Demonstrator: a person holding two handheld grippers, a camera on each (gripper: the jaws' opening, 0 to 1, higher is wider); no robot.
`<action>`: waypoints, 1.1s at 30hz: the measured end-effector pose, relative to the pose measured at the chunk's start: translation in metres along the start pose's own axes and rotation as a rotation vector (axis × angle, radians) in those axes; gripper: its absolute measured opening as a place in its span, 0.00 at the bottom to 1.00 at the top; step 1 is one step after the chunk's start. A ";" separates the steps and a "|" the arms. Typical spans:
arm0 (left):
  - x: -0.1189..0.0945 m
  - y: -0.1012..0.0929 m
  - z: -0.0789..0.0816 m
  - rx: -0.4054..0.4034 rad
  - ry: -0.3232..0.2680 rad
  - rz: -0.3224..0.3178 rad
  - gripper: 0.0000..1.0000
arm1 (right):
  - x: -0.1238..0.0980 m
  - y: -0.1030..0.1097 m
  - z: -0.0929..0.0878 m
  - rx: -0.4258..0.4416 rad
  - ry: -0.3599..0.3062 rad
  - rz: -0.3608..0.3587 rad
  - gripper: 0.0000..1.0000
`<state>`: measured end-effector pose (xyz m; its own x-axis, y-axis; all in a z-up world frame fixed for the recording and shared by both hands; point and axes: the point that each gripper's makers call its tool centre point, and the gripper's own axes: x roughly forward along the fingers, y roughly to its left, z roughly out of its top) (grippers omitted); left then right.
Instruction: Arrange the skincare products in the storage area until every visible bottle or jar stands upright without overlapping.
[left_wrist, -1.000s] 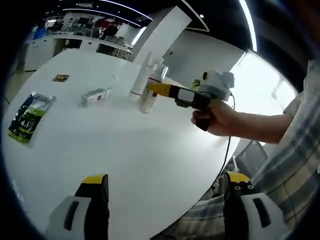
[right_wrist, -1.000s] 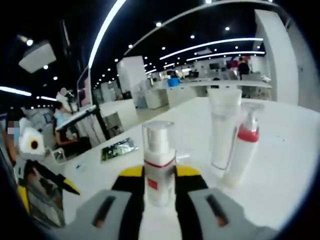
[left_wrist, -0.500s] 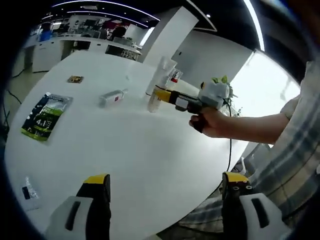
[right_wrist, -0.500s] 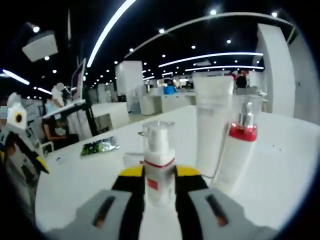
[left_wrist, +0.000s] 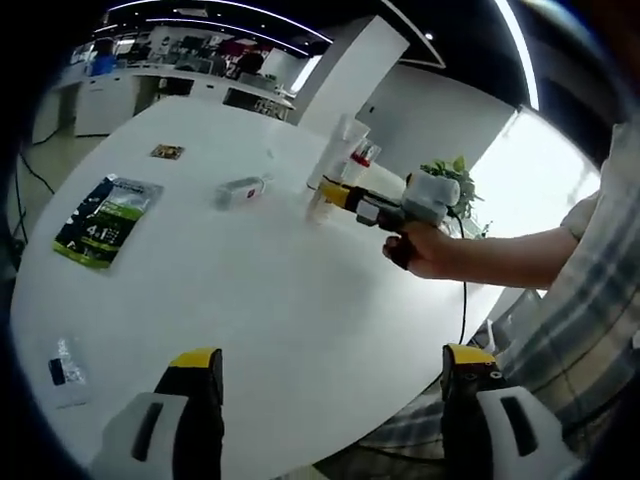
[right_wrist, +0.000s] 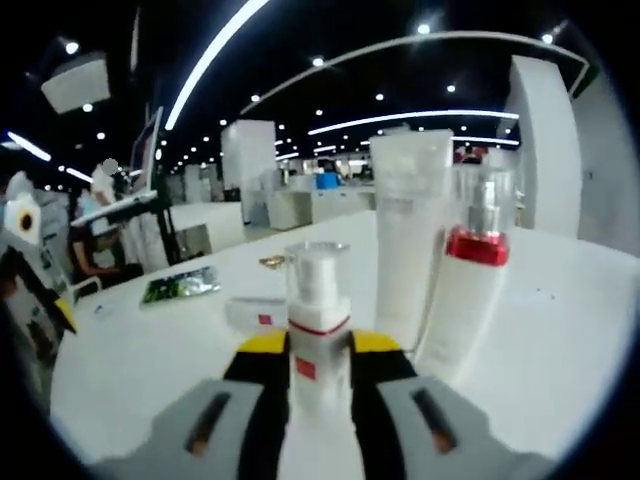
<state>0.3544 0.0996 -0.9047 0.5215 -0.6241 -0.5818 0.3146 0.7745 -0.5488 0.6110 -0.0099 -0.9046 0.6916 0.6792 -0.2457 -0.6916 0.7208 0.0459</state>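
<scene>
A: Status of the right tool (right_wrist: 318, 385)?

B: Its jaws are closed on a small pump bottle (right_wrist: 318, 322) with a red band, held upright between them. In the left gripper view the same tool (left_wrist: 335, 192) reaches over the counter (left_wrist: 250, 290), held by a hand (left_wrist: 420, 250).

A: What stands near the held bottle?

B: A tall white tube (right_wrist: 408, 240) stands on its cap just behind and to the right. Beside it stands a bottle with a red collar (right_wrist: 470, 290) and a clear cap. Contents of all three cannot be read.

A: Other products?

B: A small white bottle (left_wrist: 240, 190) lies on its side on the counter, apart from the upright group. A green sachet (left_wrist: 100, 208) lies flat farther off, and a small packet (left_wrist: 65, 365) lies near the counter edge.

A: Left tool (left_wrist: 330, 415)?

B: Its jaws stand wide apart, holding nothing, above the near counter edge.
</scene>
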 end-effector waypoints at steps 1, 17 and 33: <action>-0.001 0.001 -0.001 -0.003 0.002 0.003 0.93 | 0.002 -0.002 -0.001 -0.014 -0.002 -0.006 0.20; -0.007 0.010 -0.010 -0.036 -0.001 0.020 0.91 | -0.003 0.001 -0.005 -0.009 -0.033 -0.031 0.20; -0.009 0.013 -0.013 -0.042 -0.003 0.026 0.90 | 0.004 -0.022 -0.003 -0.029 0.011 -0.210 0.21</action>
<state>0.3439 0.1138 -0.9142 0.5313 -0.6034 -0.5947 0.2669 0.7854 -0.5584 0.6288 -0.0236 -0.9101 0.8190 0.5129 -0.2574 -0.5383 0.8420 -0.0349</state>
